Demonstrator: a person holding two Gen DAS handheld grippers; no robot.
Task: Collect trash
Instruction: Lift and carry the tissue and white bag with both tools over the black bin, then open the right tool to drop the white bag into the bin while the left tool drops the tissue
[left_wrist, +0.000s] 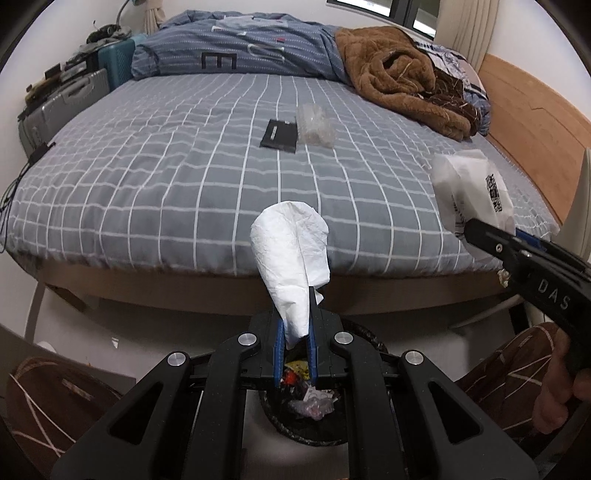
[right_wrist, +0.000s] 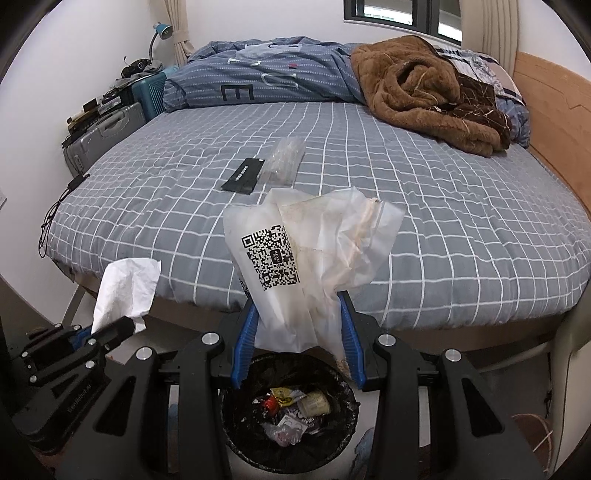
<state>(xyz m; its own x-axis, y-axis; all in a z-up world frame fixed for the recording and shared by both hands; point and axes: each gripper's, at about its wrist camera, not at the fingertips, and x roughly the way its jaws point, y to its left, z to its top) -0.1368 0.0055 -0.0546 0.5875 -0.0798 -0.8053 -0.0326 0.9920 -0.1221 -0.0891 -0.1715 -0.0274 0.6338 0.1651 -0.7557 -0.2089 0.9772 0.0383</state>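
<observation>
my left gripper was closed hard on the lower end of a crumpled white tissue, which stood up from the pads like a cone, above the bin. my right gripper was partly closed on the bunched bottom of a cloudy plastic bag with a square printed code on it, its loose top flaring out above the jaws. the bin's black-lined mouth sat just below the right gripper's tips, already holding wrappers and a small cup.

i judged both pieces to be nearly weightless and completely limp. the tissue would crush to nothing, so a tight pinch anywhere suited it, though it looked likely to cling to the pads on release. the bag seemed slick and stained, so i held it where the folds gathered thickest, since a single layer could slide out.

two more pieces lay on the grey checked bed, touching each other near its middle: a flat black packet and a clear crinkled wrapper. the packet looked stiff enough to need lifting by an edge; the wrapper i would pinch at a raised crease.
</observation>
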